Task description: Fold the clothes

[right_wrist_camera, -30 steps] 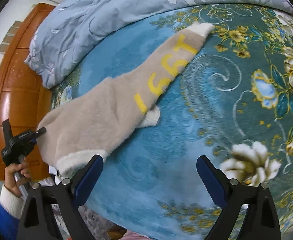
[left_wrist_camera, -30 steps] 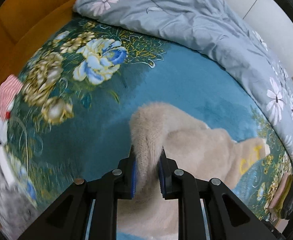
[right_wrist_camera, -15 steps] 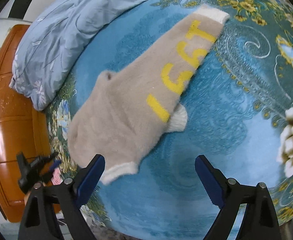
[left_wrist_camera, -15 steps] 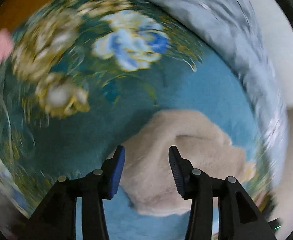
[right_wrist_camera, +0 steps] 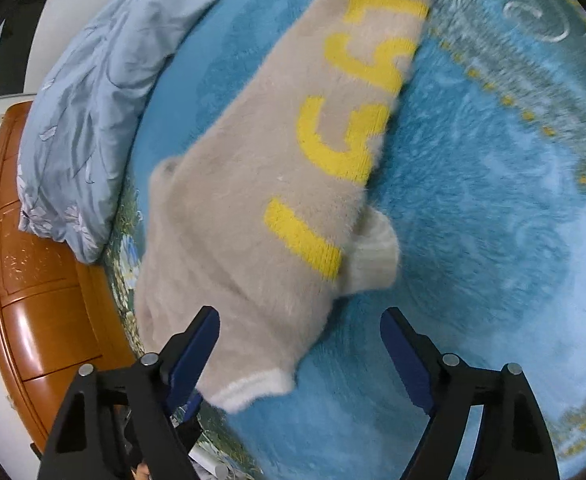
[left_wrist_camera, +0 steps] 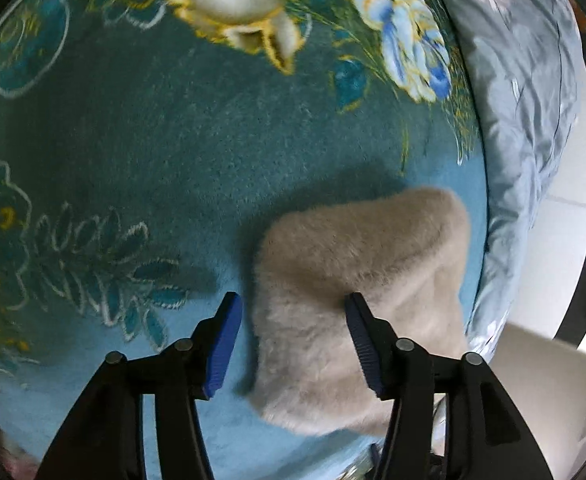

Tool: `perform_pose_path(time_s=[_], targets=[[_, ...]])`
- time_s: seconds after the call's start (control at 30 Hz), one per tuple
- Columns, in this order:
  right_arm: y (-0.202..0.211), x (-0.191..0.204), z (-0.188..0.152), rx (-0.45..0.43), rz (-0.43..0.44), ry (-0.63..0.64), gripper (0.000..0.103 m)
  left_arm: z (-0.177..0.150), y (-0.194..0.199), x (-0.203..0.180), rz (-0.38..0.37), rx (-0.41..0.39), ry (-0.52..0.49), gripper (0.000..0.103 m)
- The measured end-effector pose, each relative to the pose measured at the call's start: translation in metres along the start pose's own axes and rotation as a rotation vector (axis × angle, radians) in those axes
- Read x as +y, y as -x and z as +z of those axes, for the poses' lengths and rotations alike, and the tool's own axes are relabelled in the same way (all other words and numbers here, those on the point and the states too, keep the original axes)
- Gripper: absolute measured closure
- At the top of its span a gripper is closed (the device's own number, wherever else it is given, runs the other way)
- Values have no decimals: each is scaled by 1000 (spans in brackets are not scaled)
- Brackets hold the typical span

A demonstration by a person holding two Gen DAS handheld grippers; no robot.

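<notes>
a fuzzy beige sweater with yellow lettering lies flat on the teal floral bed blanket. the left tool and right tool both gape wide over it, holding nothing.

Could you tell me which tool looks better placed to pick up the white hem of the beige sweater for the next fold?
The right tool, probably. It is open with the beige sweater's white hem just ahead between its fingers. The left tool, also open, faces only plain folded fleece.
</notes>
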State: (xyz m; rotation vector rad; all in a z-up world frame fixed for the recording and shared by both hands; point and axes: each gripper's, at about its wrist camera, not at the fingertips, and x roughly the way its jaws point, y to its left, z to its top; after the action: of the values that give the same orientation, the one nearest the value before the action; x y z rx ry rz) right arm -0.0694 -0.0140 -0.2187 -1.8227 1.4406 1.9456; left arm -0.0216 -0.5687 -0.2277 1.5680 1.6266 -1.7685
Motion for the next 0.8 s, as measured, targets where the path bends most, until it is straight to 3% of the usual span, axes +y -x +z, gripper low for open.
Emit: perform_pose_path(time_s=[0.2,0.47,0.57,0.63,0.8], targets=[[-36,6,0,42,72,10,28,-2,-14,8,-68,-5,28,40],[-26,25,6,20,140,23,67,3,-24,9,-205,2,66,42],[-12,34,10,1,198,30,81,3,-24,3,-250,-3,71,52],[-2,43,16,-15,239,45,89,3,-20,-5,-263,-14,57,70],[27,71,32,-48,330,117,92,4,4,-39,-323,-55,-50,85]])
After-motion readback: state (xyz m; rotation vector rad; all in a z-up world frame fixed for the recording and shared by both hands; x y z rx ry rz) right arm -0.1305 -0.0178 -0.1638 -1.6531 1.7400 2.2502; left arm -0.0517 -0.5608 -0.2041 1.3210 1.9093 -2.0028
